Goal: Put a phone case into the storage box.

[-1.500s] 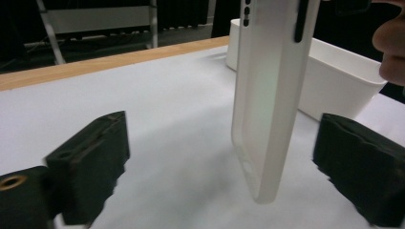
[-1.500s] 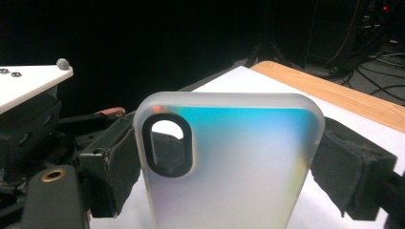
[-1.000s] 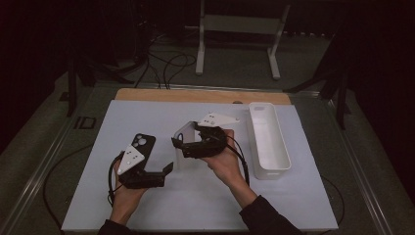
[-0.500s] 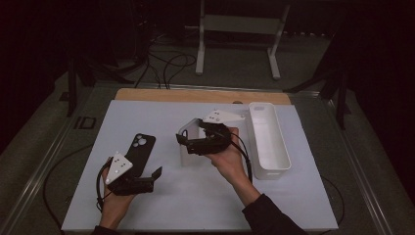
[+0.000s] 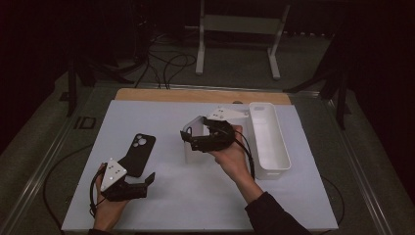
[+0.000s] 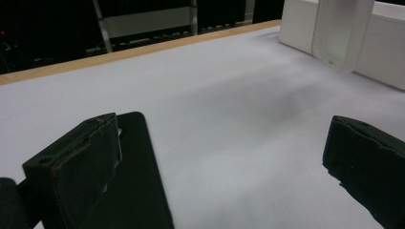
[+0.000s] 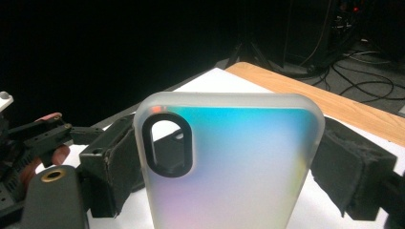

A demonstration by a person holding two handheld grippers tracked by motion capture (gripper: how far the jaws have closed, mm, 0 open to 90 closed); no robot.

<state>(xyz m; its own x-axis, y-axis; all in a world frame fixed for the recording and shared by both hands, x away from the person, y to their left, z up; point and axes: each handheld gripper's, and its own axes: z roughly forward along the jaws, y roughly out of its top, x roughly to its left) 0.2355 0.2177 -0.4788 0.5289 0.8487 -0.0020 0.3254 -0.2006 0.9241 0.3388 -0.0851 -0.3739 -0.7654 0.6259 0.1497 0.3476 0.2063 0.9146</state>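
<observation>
Frosted translucent phone case (image 7: pixel 229 162), iridescent, with an oval camera cutout, stands centre frame, clamped by the right claw (image 5: pixel 192 139); left claw (image 5: pixel 147 180) released.

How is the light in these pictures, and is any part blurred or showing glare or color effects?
High view: the white table is lit, the floor around it is dark. Left gripper view: a soft grey shadow lies mid-table, and the near black phone is blurred. Right gripper view: the frosted case shows a blue-to-pink sheen against a black background.
</observation>
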